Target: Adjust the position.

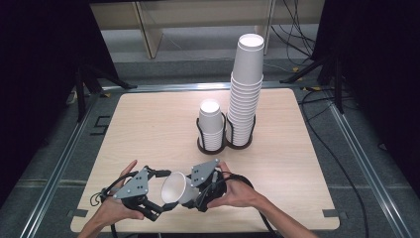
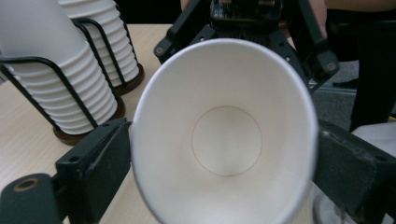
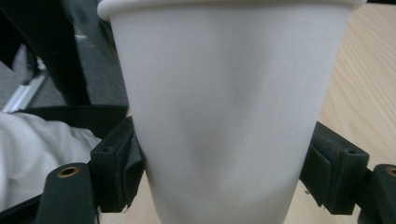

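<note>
A white paper cup (image 1: 176, 188) lies on its side just above the table's front edge, held between both grippers. Its open mouth (image 2: 226, 135) faces my left gripper (image 1: 163, 198), whose jaws press the rim from both sides, and the rim looks squeezed into an oval. My right gripper (image 1: 192, 194) is shut on the cup's lower wall (image 3: 224, 116), which shows a slight dent between the pads (image 3: 114, 163). In the left gripper view the right gripper's body (image 2: 245, 18) sits right behind the cup.
A black wire holder (image 1: 225, 144) mid-table carries a short stack of cups (image 1: 211, 126) and a tall stack (image 1: 246, 94). Both stacks (image 2: 70, 84) stand close beside the left gripper. The wooden table (image 1: 148, 124) has bare room on its left half. Cables lie on the floor behind.
</note>
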The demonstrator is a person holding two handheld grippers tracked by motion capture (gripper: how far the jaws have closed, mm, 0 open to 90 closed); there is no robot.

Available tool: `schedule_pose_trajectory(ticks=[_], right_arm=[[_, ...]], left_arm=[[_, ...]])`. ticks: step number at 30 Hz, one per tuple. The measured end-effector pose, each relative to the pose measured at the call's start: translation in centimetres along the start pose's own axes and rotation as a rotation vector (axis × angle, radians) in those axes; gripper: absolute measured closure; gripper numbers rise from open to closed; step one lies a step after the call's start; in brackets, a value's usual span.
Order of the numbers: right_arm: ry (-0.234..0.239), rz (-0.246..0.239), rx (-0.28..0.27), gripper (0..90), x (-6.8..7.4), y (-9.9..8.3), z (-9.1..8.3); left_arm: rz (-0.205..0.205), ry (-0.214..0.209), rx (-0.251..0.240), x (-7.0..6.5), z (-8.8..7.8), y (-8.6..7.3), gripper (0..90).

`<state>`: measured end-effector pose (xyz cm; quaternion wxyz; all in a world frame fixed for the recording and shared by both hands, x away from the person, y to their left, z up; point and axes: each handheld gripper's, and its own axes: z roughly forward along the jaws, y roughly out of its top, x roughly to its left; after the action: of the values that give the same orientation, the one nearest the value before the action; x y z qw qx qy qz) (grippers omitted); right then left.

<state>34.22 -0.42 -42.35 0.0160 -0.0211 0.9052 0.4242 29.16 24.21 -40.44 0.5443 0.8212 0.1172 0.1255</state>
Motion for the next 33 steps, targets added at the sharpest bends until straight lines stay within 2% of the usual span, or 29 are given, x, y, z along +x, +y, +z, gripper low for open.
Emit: schedule_pose_trajectory(ticks=[1, 2, 3, 4, 6, 7, 8, 9, 11, 13, 14, 15, 16, 17, 18, 20, 21, 22, 23, 24, 25, 26, 29, 30, 32, 33], right_arm=[[0.000, 0.000, 0.000, 23.7, 0.0, 0.0, 0.0], [-0.002, 0.011, -0.003, 23.6, -0.1, -0.2, 0.0], [0.003, 0.034, -0.015, 23.5, -0.3, -0.7, -0.2], [0.002, 0.041, -0.014, 23.5, -0.4, -1.0, -0.3], [-0.019, 0.061, -0.028, 23.4, -0.7, -1.3, -0.8], [-0.028, 0.071, -0.039, 23.3, -0.9, -1.4, -1.1], [-0.038, 0.080, -0.047, 23.2, -1.0, -1.5, -1.3], [-0.062, 0.092, -0.061, 23.1, -1.3, -1.6, -1.8], [-0.073, 0.102, -0.068, 23.0, -1.4, -1.7, -1.9], [-0.110, 0.132, -0.096, 22.7, -1.9, -2.1, -2.4], [-0.119, 0.140, -0.102, 22.7, -2.0, -2.2, -2.5], [-0.119, 0.140, -0.102, 22.7, -2.0, -2.2, -2.5], [-0.138, 0.151, -0.113, 22.6, -2.1, -2.4, -2.7], [-0.163, 0.177, -0.141, 22.4, -2.5, -2.9, -3.2], [-0.178, 0.192, -0.152, 22.4, -2.5, -3.1, -3.4], [-0.192, 0.191, -0.156, 22.3, -2.7, -3.3, -3.6], [-0.222, 0.221, -0.177, 22.3, -2.9, -4.0, -4.1], [-0.222, 0.221, -0.177, 22.3, -2.9, -4.0, -4.1], [-0.253, 0.250, -0.200, 22.2, -2.9, -4.6, -4.8], [-0.253, 0.250, -0.200, 22.2, -2.9, -4.6, -4.8], [-0.276, 0.260, -0.212, 22.2, -3.0, -4.9, -5.1], [-0.319, 0.299, -0.246, 22.2, -3.1, -5.8, -6.0], [-0.345, 0.313, -0.250, 22.1, -3.2, -6.5, -6.6], [-0.377, 0.339, -0.254, 22.1, -3.0, -7.4, -7.2], [-0.394, 0.343, -0.258, 22.1, -3.0, -7.9, -7.5], [-0.411, 0.352, -0.260, 22.0, -2.9, -8.7, -7.9]], left_arm=[[0.000, 0.000, 0.000, 0.0, 0.0, 0.0, 16.2], [-0.011, 0.008, -0.030, 0.2, -0.4, 0.0, 16.2], [-0.019, 0.017, -0.037, 0.3, -0.7, 0.1, 12.9], [-0.027, 0.023, -0.036, 0.5, -1.0, 0.0, 13.7], [-0.035, 0.029, -0.042, 0.6, -1.0, -0.2, 14.3], [-0.030, 0.034, -0.025, 0.7, -1.0, -0.3, 15.0], [-0.035, 0.028, -0.040, 0.7, -0.8, -0.5, 14.9], [-0.041, 0.037, -0.028, 0.7, -0.8, -0.5, 14.9], [-0.047, 0.045, -0.052, 0.7, -0.6, -0.7, 14.9], [-0.053, 0.060, -0.064, 0.9, -0.8, -0.8, 14.9], [-0.067, 0.087, -0.073, 1.0, -1.0, -0.9, 14.9], [-0.067, 0.087, -0.073, 1.0, -1.0, -0.9, 14.9], [-0.084, 0.097, -0.082, 1.1, -1.0, -1.1, 14.9], [-0.083, 0.099, -0.090, 1.2, -1.0, -1.3, 14.9], [-0.091, 0.111, -0.077, 1.3, -1.2, -1.4, 14.9], [-0.095, 0.117, -0.076, 1.4, -1.3, -1.5, 14.9], [-0.103, 0.127, -0.076, 1.4, -1.4, -1.6, 14.9], [-0.107, 0.130, -0.086, 1.5, -1.4, -1.7, 14.9], [-0.116, 0.149, -0.093, 1.6, -1.5, -1.8, 14.9], [-0.116, 0.149, -0.093, 1.6, -1.5, -1.8, 14.9], [-0.134, 0.171, -0.095, 1.7, -1.6, -1.9, 14.9], [-0.144, 0.180, -0.104, 1.8, -1.6, -2.0, 14.9], [-0.140, 0.213, -0.107, 2.0, -1.6, -2.3, 14.9], [-0.142, 0.220, -0.110, 2.0, -1.6, -2.4, 14.9], [-0.150, 0.245, -0.093, 2.0, -1.7, -2.5, 14.9], [-0.153, 0.257, -0.089, 2.1, -1.7, -2.6, 14.9]])
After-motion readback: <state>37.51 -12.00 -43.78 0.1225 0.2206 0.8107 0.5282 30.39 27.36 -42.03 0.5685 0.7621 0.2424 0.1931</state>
